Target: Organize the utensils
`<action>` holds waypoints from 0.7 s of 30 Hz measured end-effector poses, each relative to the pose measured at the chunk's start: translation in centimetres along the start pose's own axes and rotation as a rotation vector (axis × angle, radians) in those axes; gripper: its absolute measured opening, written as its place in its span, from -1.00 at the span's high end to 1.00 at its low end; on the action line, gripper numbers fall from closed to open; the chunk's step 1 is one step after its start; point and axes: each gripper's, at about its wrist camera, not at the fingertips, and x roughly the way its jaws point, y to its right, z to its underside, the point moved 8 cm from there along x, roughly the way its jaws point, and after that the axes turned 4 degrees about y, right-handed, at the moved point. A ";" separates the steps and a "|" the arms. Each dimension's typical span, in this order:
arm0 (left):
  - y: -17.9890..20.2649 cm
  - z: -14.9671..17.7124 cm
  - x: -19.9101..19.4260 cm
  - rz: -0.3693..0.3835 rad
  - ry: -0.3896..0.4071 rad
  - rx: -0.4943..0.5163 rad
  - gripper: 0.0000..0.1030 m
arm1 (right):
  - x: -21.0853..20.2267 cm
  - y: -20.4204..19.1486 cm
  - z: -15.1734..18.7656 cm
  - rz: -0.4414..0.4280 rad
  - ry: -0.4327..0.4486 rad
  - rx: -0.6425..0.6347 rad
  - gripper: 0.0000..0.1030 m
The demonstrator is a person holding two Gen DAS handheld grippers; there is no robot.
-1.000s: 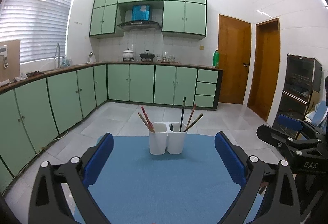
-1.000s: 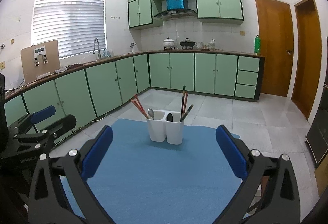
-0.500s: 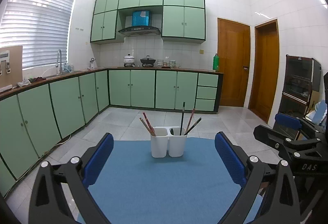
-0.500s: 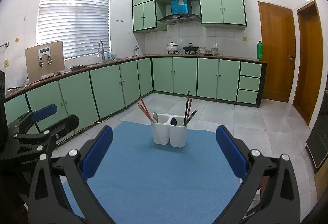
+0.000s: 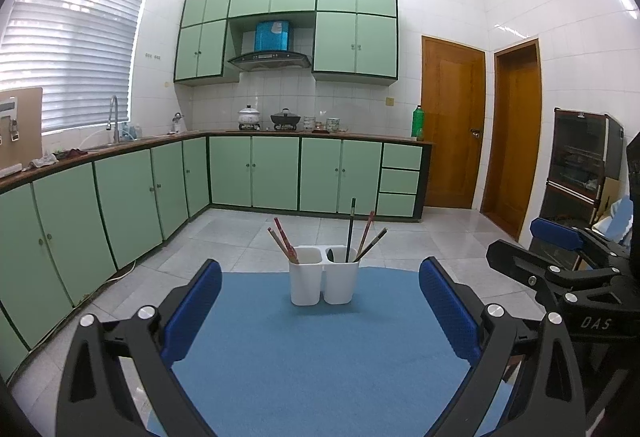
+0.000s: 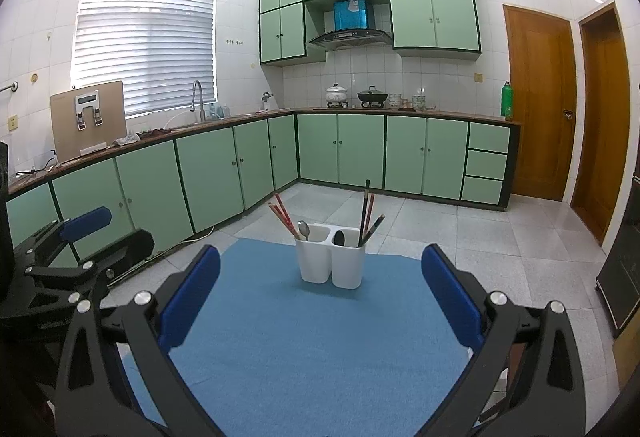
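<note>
White tiled walls (image 5: 436, 13) enclosed the kitchen. Pale green cabinets (image 5: 256, 173) filled the middle and left of the frame, under a blinded window (image 5: 68, 57) glowing at upper left. 2 wooden doors (image 5: 454, 125) stood at right; grey floor tiles (image 5: 240, 233) lay below.

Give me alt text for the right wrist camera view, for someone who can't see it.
A white two-compartment utensil holder stands on a blue mat, holding chopsticks and spoons, framed by the open, empty right claw. The left claw sits at the left edge, with green kitchen cabinets behind.
</note>
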 end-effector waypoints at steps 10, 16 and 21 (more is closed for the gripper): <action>-0.1 0.1 -0.2 -0.005 -0.003 -0.001 -0.88 | 0.3 0.2 -0.1 -0.003 -0.001 0.006 -0.90; -0.1 0.0 -0.2 -0.008 -0.006 -0.001 -0.88 | 0.4 0.2 0.0 -0.002 -0.003 0.006 -0.90; 0.0 -0.2 -0.3 -0.009 -0.004 0.004 -0.88 | 0.3 0.3 0.1 -0.001 -0.004 0.005 -0.90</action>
